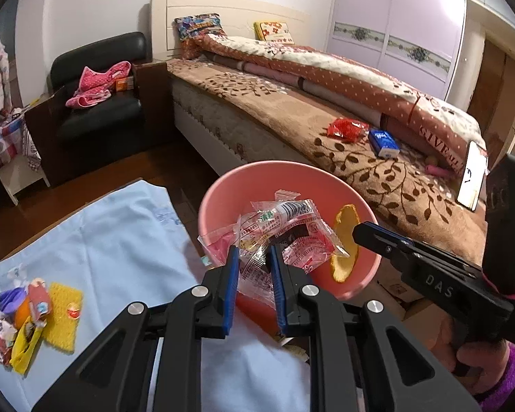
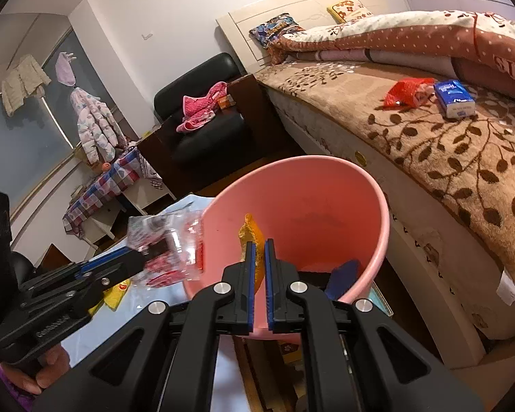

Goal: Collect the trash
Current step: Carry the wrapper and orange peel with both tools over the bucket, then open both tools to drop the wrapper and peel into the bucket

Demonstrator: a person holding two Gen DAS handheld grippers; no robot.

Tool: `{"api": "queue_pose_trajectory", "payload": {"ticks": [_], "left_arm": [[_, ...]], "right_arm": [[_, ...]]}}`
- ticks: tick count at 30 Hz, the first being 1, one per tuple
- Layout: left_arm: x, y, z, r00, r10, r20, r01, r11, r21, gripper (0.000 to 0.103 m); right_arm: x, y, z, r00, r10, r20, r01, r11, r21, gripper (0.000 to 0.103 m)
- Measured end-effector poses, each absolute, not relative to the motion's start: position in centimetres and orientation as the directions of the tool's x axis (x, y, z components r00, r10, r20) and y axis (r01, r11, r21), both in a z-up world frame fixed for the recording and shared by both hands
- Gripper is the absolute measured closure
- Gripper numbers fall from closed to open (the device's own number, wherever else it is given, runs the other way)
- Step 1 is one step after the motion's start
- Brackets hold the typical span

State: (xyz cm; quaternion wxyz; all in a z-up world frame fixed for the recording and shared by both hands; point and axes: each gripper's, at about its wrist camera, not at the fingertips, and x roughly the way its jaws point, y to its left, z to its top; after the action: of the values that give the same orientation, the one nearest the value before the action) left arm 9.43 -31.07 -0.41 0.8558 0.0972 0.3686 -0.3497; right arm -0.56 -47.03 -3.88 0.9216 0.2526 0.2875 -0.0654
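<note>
Left tool [image 1: 254,257] pinches a clear plastic wrapper [image 1: 281,230] between its 2 blue pads, the crumpled film printed in red and white with a barcode near its upper edge. In the left wrist view the wrapper fans up and away from the tips, its long axis running roughly left to right across the mouth of the pink bucket [image 1: 223,185], and it hangs just over the bucket's near rim. From the right wrist view the same wrapper [image 2: 164,240] sticks out past the left tool [image 2: 140,257] and meets the bucket's [image 2: 377,206] left rim, though blur there hides how far over the rim it reaches. Right tool [image 2: 260,250] has its pads pressed together on a strip of orange peel [image 2: 249,230], which rises from the tips with its long axis close to upright and its point toward the bucket's far wall. In the left wrist view the right tool [image 1: 357,231] reaches in from the right, and the peel [image 1: 345,247] curves from above that tip down to the bucket's near inner wall. The bucket is tipped so its mouth faces both cameras, between the table and the bed [image 1: 360,168]. A dark blue piece [image 2: 343,274] lies low inside it. On the table's pale blue cloth [image 1: 120,247], well to the left of the left tool, lies a small heap of wrappers [image 1: 20,316] beside a yellow packet [image 1: 65,312].
</note>
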Motion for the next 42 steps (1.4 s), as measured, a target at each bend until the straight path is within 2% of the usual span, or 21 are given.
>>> {"api": "queue_pose_trajectory", "payload": {"ticks": [5,9,13,27,40,41,42], "left_arm": [[9.9,-32.5,-0.9,0.481,-0.521,-0.705,0.666,0.74,-0.092,0.082],[10.0,-32.7,-0.9,0.476,-0.528,-0.704,0.671,0.735,-0.097,0.073],[9.8,-32.5,-0.6,0.482,-0.535,-0.694,0.676,0.731,-0.094,0.07],[9.1,-29.1,0.1,0.499,-0.542,-0.676,0.634,0.761,-0.142,0.068],[7.7,-23.7,-0.2,0.513,-0.53,-0.676,0.574,0.797,-0.189,0.068],[7.5,-23.2,-0.2,0.514,-0.529,-0.675,0.57,0.799,-0.191,0.068],[7.5,-23.0,-0.2,0.516,-0.528,-0.675,0.567,0.801,-0.193,0.068]], "right_arm": [[-0.5,-47.3,-4.3,0.817,0.014,-0.577,0.283,0.861,0.422,0.097],[-0.5,-47.8,-4.8,0.808,0.008,-0.589,0.309,0.846,0.435,0.097],[-0.4,-48.0,-5.0,0.803,0.014,-0.596,0.316,0.837,0.446,0.097],[-0.5,-46.0,-3.4,0.813,0.019,-0.582,0.279,0.864,0.42,0.096],[-0.4,-41.0,-2.2,0.809,0.127,-0.573,0.16,0.891,0.424,0.096],[-0.4,-40.5,-2.2,0.808,0.135,-0.574,0.151,0.893,0.423,0.095],[-0.4,-40.3,-2.2,0.808,0.14,-0.573,0.145,0.894,0.423,0.086]]}}
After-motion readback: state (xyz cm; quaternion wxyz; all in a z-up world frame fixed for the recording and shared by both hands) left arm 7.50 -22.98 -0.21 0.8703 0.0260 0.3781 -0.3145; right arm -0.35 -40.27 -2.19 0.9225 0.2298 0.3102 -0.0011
